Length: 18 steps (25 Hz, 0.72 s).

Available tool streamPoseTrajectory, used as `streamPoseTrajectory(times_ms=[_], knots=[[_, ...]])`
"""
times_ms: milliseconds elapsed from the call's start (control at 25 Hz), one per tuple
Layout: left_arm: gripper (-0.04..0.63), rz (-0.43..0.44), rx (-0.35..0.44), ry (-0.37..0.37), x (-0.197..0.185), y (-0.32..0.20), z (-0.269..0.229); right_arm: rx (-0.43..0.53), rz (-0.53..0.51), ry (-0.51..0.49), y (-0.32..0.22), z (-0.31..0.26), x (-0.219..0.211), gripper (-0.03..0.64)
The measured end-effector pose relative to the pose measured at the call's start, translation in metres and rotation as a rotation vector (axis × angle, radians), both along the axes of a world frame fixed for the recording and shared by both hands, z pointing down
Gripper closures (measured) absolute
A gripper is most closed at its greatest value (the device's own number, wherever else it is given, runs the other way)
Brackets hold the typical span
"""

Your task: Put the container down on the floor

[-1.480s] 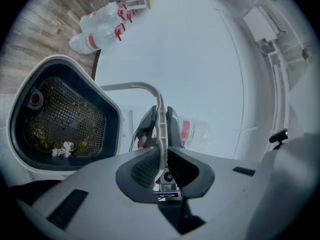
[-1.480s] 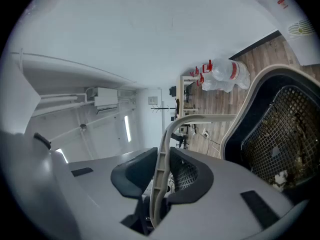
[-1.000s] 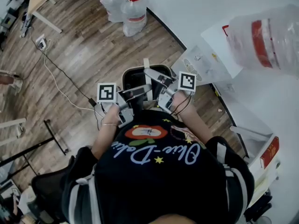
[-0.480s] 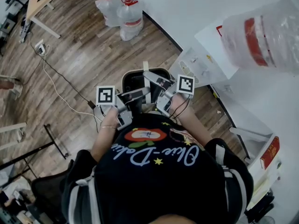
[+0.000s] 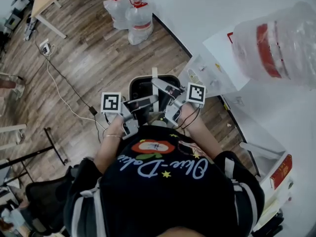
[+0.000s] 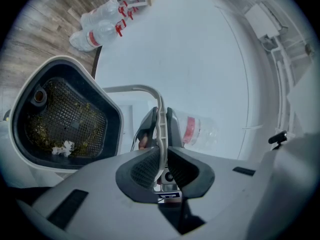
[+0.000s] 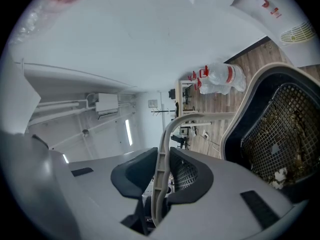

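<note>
Container hardly shifted, wooden floor, white wall, water bottles

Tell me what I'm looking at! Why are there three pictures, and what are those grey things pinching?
A person holds a hand tool with tongs in each hand. The head view comes from a camera on the person's head, looking down at their black shirt and the wooden floor. The other two pictures come from small cameras riding on the left tongs and the right tongs. Both tongs are squeezed shut on the pale handle of a white container. Inside it sits a dark mesh basket with some scraps. Water bottles stand by the wall.
</note>
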<state>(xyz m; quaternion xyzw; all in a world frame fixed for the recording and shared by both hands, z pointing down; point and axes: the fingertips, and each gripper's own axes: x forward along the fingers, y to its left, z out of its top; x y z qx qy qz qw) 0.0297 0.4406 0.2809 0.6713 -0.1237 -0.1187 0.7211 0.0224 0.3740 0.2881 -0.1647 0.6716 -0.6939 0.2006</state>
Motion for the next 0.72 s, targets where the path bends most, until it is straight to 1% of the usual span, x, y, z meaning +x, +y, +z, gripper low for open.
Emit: streamPoseTrajectory(times_ms=[280,560,720], knots=[[0.548,-0.017,0.007,0.011,0.007,-0.002,-0.001,0.009,-0.006,-0.003,-0.002,-0.001,0.005,0.548],[0.548,0.004,0.006,0.016,0.009,-0.011,0.001,-0.005,0.02,0.016,-0.01,0.002,0.01,0.548],[0.548,0.017,0.006,0.036,0.009,-0.02,0.0,0.001,0.037,0.029,-0.02,0.001,0.01,0.548]])
